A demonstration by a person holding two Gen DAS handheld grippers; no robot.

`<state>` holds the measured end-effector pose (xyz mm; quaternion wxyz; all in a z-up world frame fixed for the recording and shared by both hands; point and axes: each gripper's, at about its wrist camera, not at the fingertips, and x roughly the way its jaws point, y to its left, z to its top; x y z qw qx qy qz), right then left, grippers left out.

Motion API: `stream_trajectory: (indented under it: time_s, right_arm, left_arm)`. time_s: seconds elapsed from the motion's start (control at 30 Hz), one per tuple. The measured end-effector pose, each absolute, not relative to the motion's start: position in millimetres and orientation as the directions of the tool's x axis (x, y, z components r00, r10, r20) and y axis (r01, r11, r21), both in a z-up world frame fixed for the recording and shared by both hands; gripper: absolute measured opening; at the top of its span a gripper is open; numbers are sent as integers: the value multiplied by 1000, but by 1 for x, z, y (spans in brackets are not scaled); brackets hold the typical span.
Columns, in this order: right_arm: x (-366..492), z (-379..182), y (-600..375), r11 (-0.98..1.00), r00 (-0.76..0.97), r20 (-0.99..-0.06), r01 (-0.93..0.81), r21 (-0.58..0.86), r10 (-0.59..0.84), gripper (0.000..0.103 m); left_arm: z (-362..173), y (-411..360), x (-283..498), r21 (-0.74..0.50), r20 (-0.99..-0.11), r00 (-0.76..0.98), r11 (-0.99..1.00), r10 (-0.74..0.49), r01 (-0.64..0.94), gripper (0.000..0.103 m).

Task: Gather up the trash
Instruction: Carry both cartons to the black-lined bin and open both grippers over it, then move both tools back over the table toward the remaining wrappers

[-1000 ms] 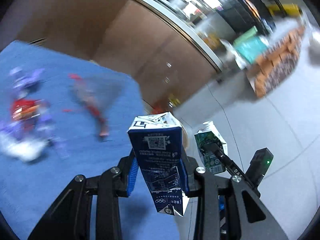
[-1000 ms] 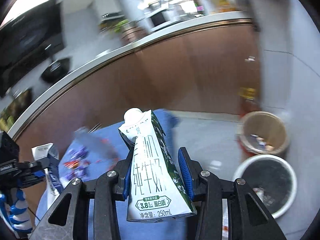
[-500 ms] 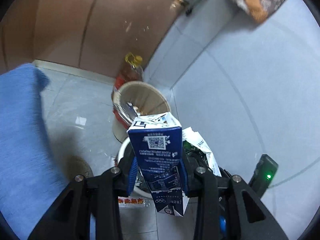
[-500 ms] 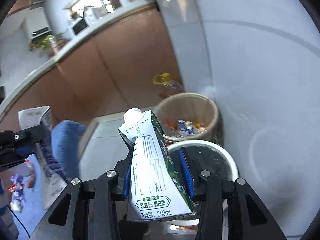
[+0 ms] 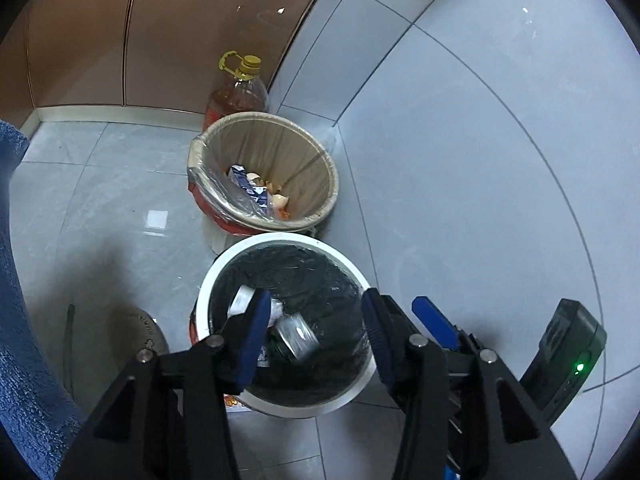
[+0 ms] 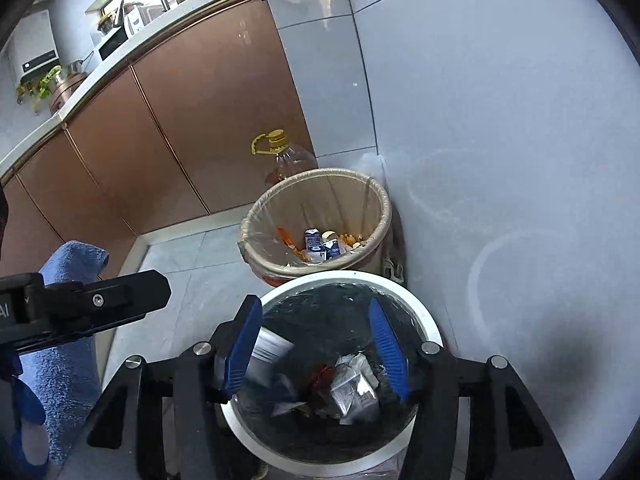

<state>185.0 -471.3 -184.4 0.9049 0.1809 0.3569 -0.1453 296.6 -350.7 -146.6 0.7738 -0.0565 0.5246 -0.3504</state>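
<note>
Both grippers hang open and empty over a white-rimmed bin with a black liner (image 5: pixel 280 240) (image 6: pixel 420 312). My left gripper (image 5: pixel 314 338) has its blue pads spread over the bin's mouth. My right gripper (image 6: pixel 316 346) is spread the same way. Inside the bin lie milk cartons, blurred as they fall (image 5: pixel 296 336) (image 6: pixel 354 392), with other crumpled trash. The left gripper's black finger (image 6: pixel 120 294) shows at the left of the right wrist view.
A second bin with a clear liner (image 5: pixel 328 172) (image 6: pixel 256 216) stands behind, holding cartons and eggshells. An oil bottle (image 5: pixel 240 92) (image 6: pixel 286 158) stands in the corner. Brown cabinets run along the back, a white tiled wall is at right, and a blue cloth-covered table edge (image 5: pixel 16 320) is at left.
Both grippers have opened and let go of their milk cartons, which have dropped into the black-lined bin. Both moved closer over the bin.
</note>
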Motion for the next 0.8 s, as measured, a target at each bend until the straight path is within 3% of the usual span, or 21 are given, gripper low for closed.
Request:
stream_trajectory:
  time_s: [0.27, 0.4, 0.57, 0.8]
  right_arm:
    - [170, -152, -451, 897, 751, -645, 371, 241, -138, 66]
    - [159, -125, -434, 907, 792, -595, 341, 247, -136, 81]
    - [135, -73, -400, 925, 864, -486, 282, 253, -131, 98]
    - [104, 1, -338, 964, 941, -335, 131, 232, -47, 103]
  left_arm:
    - [-103, -310, 273, -431, -730, 290, 747, -618, 507, 46]
    - [-71, -275, 251, -413, -686, 373, 756, -625, 507, 46]
    - [-29, -219, 213, -387, -594, 505, 773, -626, 503, 46]
    - [32, -127, 153, -284, -492, 671, 831, -554, 478, 46]
